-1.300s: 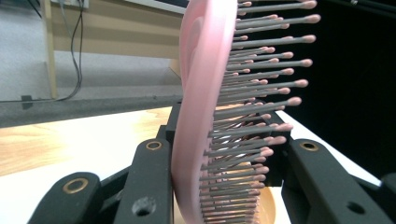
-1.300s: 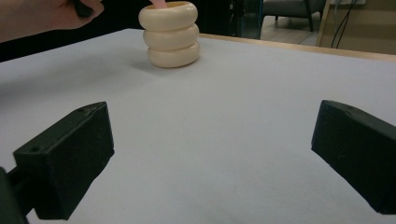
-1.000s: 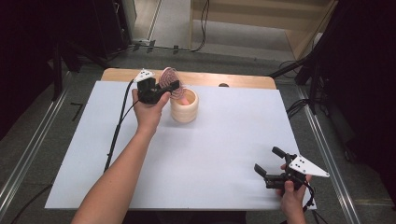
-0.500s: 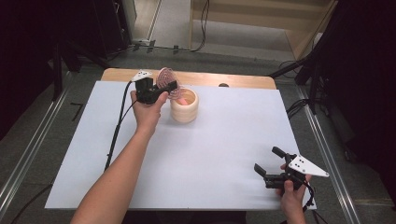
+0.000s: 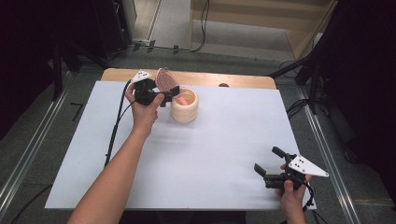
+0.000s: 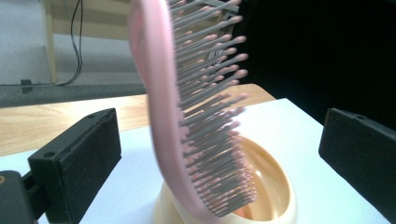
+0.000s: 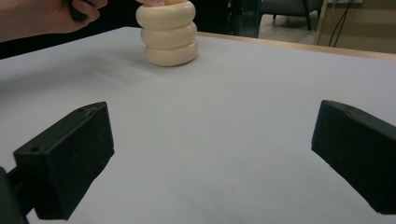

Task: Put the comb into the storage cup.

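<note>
**Ana:** So, from the high view first: the left gripper (image 5: 164, 96) sits at the far side of the white table (image 5: 224, 154), right beside the cream ribbed holder (image 5: 184, 106). The pink hairbrush (image 5: 166, 80) stands with its handle down in that holder, head sticking up and leaning toward the table's far edge.

**Ben:** And a second ago?

**Ana:** Same spot for the hand, but the jaws were clamped on the brush then. They have just been opening, and now they stand wide.

**Ben:** Does the left gripper view bear that out?

**Ana:** Yes. The hairbrush (image 6: 187, 116) rises between the two black jaws, bristles facing right, with clear air on both sides; neither pad touches it. Its lower end goes down into the holder (image 6: 271, 196). It looks a bit blurred, so it may be settling.

**Ben:** So the brush is delivered.

**Ana:** I'd judge so: it is released and propped by the holder alone. What remains is backing the hand out without knocking the head.

**Ben:** Right gripper view?

**Ana:** Jaws spread wide over bare table, nothing between them. Far off, the holder (image 7: 168, 33) stands with the other hand (image 7: 46, 18) next to it. In the high view the right gripper (image 5: 271, 164) rests near the table's near right corner, well apart from the brush.
</note>
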The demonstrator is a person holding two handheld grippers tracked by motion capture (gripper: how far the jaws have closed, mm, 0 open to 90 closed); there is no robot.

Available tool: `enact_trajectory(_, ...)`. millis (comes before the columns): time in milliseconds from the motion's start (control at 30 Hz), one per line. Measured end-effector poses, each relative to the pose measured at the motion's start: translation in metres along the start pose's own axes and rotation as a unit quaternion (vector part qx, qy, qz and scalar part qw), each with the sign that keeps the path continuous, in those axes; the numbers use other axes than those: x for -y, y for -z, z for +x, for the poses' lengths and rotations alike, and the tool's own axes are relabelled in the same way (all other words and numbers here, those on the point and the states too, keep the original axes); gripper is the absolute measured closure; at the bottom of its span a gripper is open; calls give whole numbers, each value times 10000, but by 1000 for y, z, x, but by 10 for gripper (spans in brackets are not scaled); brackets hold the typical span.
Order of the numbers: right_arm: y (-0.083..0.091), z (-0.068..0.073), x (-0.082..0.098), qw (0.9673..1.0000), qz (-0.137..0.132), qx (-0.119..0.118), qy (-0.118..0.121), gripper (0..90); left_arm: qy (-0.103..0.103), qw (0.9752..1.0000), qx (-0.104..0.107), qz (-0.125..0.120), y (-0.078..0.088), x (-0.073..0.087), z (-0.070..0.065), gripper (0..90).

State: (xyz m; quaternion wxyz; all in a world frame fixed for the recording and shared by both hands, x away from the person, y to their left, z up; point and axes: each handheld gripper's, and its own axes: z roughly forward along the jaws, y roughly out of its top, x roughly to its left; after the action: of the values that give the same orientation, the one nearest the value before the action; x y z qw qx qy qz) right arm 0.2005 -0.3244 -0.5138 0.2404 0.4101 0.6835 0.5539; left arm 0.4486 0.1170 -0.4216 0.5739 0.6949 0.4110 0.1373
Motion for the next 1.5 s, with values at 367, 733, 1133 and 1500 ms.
enact_trajectory(367,0,0,0,10000,-1,-6,9,0,-245,9997,-3,-4,7,3,-4,0)
enact_trajectory(733,-1,0,0,10000,-1,2,29,0,-421,9991,-49,9,18,2,-5,0)
enact_trajectory(1133,-1,0,0,10000,10,6,31,0,-522,9986,-92,-37,36,6,-5,0)
enact_trajectory(1500,-1,0,0,10000,9,25,44,0,-542,9984,-86,-106,53,9,-6,0)
